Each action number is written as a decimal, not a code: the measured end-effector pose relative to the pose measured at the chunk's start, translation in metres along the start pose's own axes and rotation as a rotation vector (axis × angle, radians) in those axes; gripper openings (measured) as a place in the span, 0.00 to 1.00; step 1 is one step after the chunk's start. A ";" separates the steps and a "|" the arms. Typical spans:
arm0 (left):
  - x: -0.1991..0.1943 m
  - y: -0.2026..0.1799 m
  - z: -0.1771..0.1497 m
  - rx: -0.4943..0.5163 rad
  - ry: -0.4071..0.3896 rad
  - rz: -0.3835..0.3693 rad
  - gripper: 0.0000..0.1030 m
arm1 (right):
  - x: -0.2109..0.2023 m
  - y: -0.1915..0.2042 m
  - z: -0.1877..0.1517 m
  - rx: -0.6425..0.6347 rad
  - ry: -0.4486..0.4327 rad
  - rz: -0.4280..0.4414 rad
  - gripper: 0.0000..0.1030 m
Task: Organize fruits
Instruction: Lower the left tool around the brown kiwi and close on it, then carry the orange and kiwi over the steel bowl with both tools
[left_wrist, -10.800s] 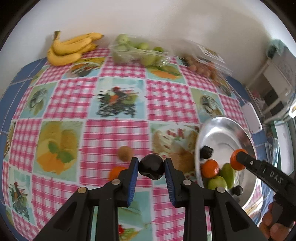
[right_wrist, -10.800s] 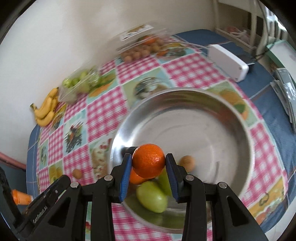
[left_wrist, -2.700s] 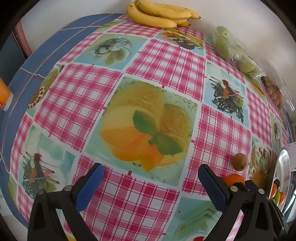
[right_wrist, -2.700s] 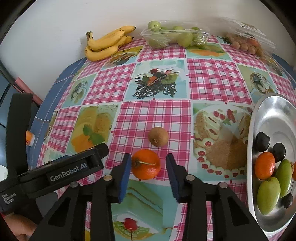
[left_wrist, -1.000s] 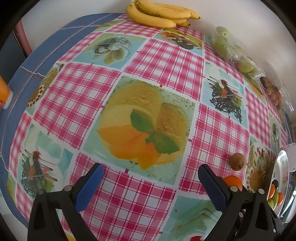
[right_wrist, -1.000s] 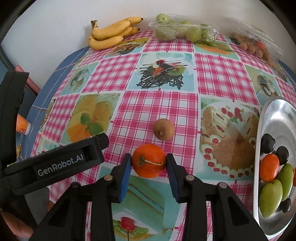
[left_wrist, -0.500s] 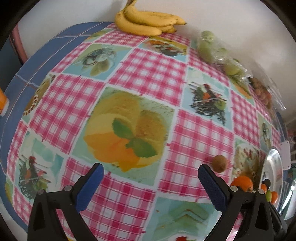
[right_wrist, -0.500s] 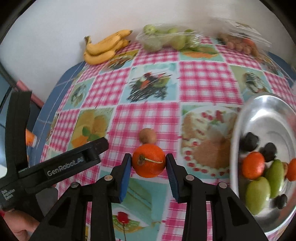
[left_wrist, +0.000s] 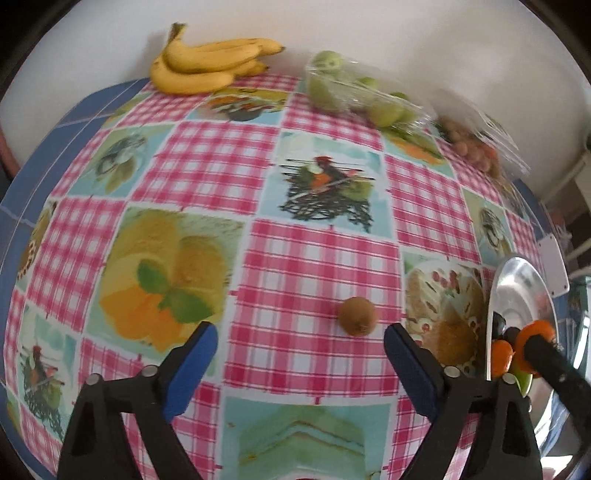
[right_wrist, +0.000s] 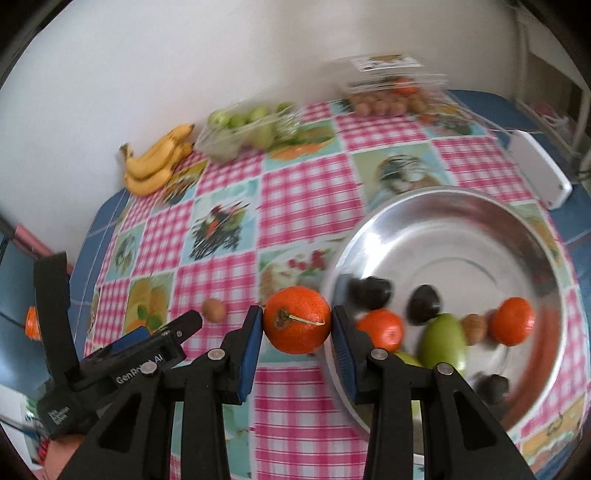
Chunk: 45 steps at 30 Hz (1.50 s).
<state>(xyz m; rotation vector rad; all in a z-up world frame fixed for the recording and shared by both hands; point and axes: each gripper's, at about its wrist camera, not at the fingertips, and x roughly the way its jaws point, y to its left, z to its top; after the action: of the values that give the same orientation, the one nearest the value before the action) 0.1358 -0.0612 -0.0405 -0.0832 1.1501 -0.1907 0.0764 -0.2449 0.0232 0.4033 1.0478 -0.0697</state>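
My right gripper is shut on an orange with a short stem, held above the tablecloth just left of the steel bowl. Inside the bowl lie several fruits: oranges, green ones and dark plums. A brown kiwi rests on the checked cloth just ahead of my left gripper, nearer its right finger. The left jaws are closing, with nothing between the pads. In the left wrist view the bowl stands at the right edge, and the held orange hangs over its near rim.
Along the back wall lie a bunch of bananas, a clear bag of green fruit and a clear box of small brown fruit. A white device sits behind the bowl. The table's blue edge runs down the left.
My right gripper has lifted the orange off the cloth and carried it right to the bowl's rim. The left gripper swung right toward the kiwi, its jaws narrower.
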 end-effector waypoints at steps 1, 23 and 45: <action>0.001 -0.003 0.000 0.013 -0.002 -0.003 0.88 | -0.003 -0.005 0.001 0.012 -0.006 -0.004 0.38; 0.026 -0.033 0.001 0.122 0.008 -0.011 0.48 | -0.006 -0.029 0.002 0.080 -0.003 -0.020 0.38; 0.021 -0.016 0.002 0.012 0.029 -0.064 0.28 | -0.005 -0.032 0.002 0.088 0.011 -0.015 0.38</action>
<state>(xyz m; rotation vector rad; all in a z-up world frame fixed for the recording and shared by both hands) 0.1445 -0.0808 -0.0562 -0.1065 1.1756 -0.2561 0.0675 -0.2760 0.0187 0.4756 1.0614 -0.1276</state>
